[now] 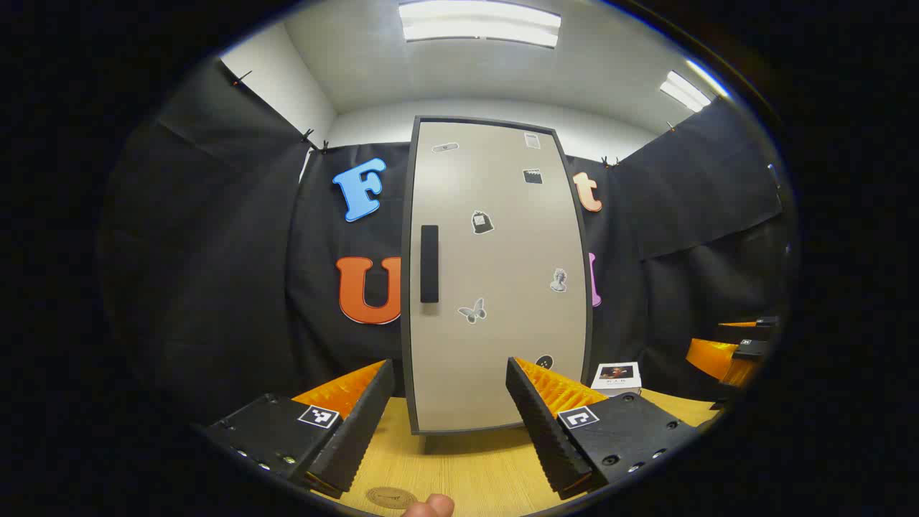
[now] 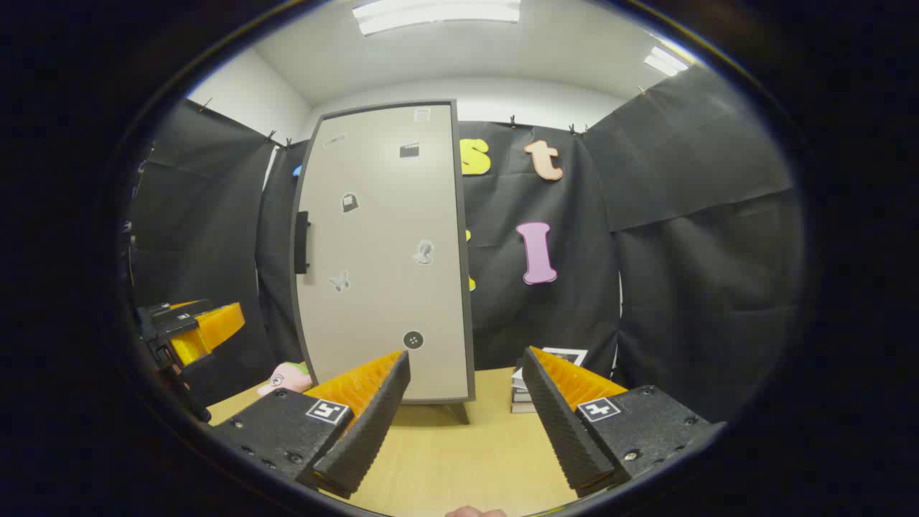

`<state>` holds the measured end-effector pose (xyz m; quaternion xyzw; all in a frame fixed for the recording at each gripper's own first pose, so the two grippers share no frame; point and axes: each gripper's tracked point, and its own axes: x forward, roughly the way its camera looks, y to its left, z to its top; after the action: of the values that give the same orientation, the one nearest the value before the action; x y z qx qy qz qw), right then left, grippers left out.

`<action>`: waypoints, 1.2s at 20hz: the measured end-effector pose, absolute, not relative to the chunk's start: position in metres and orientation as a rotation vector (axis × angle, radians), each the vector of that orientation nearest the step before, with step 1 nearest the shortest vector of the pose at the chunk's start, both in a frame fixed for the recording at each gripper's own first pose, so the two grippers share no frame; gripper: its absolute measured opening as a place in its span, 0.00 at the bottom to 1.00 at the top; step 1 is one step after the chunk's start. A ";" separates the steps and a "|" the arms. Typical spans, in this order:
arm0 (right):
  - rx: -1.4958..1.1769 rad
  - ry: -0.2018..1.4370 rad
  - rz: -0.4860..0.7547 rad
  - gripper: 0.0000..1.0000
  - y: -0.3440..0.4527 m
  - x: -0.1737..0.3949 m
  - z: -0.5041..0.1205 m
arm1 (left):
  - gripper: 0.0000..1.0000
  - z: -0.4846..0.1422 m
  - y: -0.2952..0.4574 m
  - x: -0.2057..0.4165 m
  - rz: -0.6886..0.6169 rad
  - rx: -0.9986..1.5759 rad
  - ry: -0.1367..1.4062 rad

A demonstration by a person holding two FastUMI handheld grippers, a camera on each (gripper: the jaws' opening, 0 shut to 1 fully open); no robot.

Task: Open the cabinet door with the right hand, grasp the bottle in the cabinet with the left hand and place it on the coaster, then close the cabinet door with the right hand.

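A tall beige cabinet [image 1: 495, 273] with a dark frame stands upright on the wooden table, its door shut and dotted with small stickers. A black vertical handle [image 1: 429, 263] sits on the door's left side; in the right gripper view the same cabinet [image 2: 384, 251] and handle [image 2: 301, 242] stand left of centre. A round brown coaster [image 1: 390, 497] lies on the table near the front edge. My left gripper [image 1: 451, 424] is open, well short of the door. My right gripper [image 2: 465, 416] is also open and empty. The bottle is hidden.
A small stack of books [image 1: 616, 378] lies on the wooden table [image 1: 467, 467] right of the cabinet, the same books [image 2: 538, 391] in the right gripper view. A pink plush toy [image 2: 286, 378] lies left of the cabinet. Black cloth walls close in behind and on both sides.
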<state>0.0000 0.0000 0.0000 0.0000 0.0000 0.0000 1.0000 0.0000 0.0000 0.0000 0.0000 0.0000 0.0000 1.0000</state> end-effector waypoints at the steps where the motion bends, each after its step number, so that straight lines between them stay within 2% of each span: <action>1: -0.002 0.000 0.000 0.98 0.000 0.000 -0.001 | 0.95 0.001 0.000 0.001 0.001 0.000 0.001; 24: 0.003 -0.008 -0.005 0.98 0.001 -0.001 0.003 | 0.95 0.001 0.000 0.000 -0.002 0.002 -0.012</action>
<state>-0.0006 0.0006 0.0026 0.0016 -0.0040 -0.0023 1.0000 0.0004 -0.0005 0.0011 0.0008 -0.0060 -0.0009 1.0000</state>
